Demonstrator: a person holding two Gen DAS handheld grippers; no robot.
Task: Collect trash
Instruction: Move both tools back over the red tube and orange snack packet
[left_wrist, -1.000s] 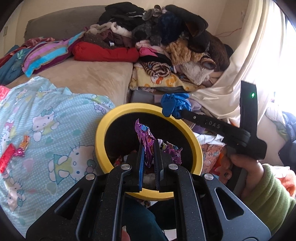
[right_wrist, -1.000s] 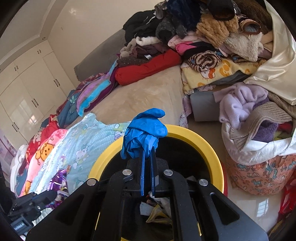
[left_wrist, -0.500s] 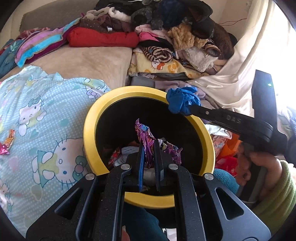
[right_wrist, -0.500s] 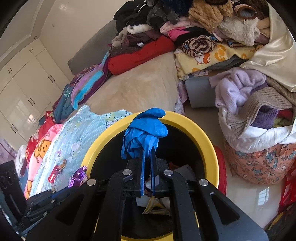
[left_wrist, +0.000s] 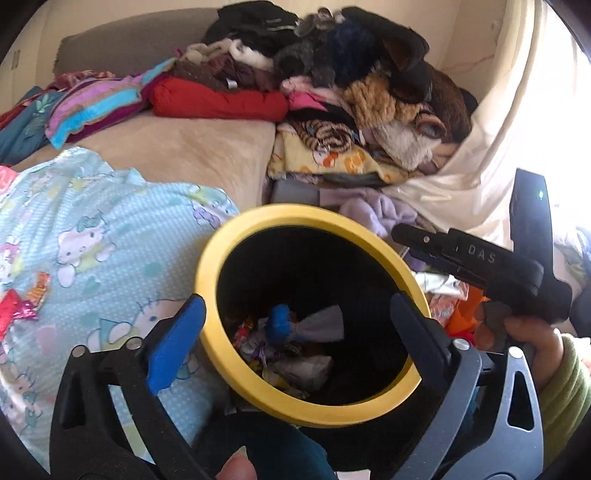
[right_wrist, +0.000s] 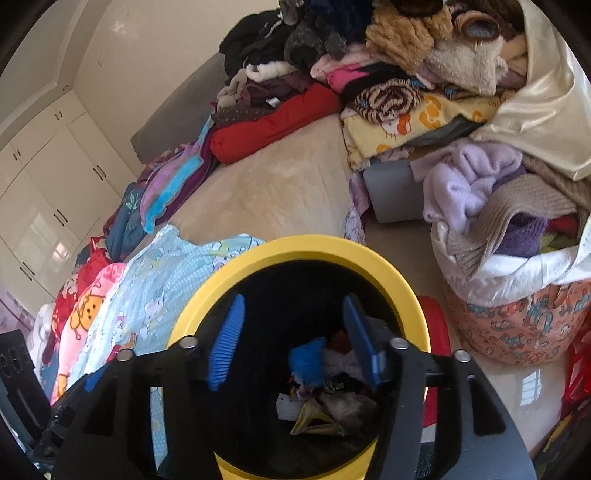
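A black bin with a yellow rim (left_wrist: 258, 218) (right_wrist: 314, 245) stands beside the bed. Wrappers and a crumpled blue glove (left_wrist: 279, 323) (right_wrist: 308, 360) lie inside it. My left gripper (left_wrist: 295, 328) is open and empty above the bin's mouth. My right gripper (right_wrist: 293, 339) is open and empty over the bin; its body shows in the left wrist view (left_wrist: 480, 266). Red and pink wrappers (left_wrist: 22, 302) lie on the light blue cartoon blanket (left_wrist: 92, 229) at the left.
The bed (left_wrist: 192, 147) carries piles of clothes (left_wrist: 351, 92) along its far side. A fabric basket full of clothes (right_wrist: 517, 295) stands right of the bin on the tiled floor. White cupboards (right_wrist: 44, 192) line the far left wall.
Both grippers have opened. The purple wrapper left the left gripper and the blue glove left the right gripper; both now lie inside the bin.
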